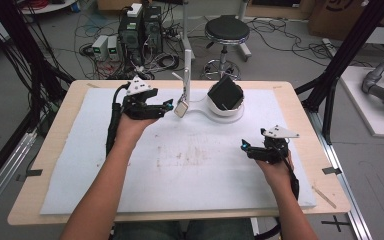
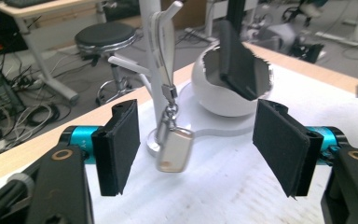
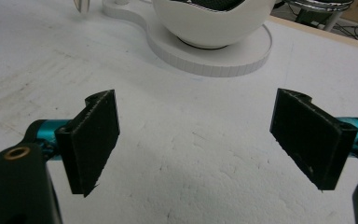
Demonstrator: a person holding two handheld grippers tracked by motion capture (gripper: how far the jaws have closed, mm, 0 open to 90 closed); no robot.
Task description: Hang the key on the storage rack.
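Note:
A white stand [image 1: 187, 75] rises at the back of the white mat [image 1: 180, 165], and a pale key fob [image 1: 181, 109] hangs from its hook on a strap and clip. In the left gripper view the fob [image 2: 174, 150] dangles just beyond my left gripper [image 2: 200, 144], between the lines of its two pads and touching neither. That left gripper [image 1: 169, 106] is open. On the stand's base sits a white bowl [image 1: 225, 107] holding a tilted black box [image 1: 226, 92]. My right gripper [image 1: 244, 146] hovers open over bare mat, with nothing between its pads [image 3: 93, 140].
The stand's round base [image 3: 214, 60] and bowl [image 3: 209, 28] lie ahead of the right gripper. The wooden table edge [image 1: 300, 107] frames the mat. Beyond the table are a black stool [image 1: 226, 32], computer cases [image 1: 140, 30] and floor cables. Black frame posts [image 1: 340, 60] stand at the right.

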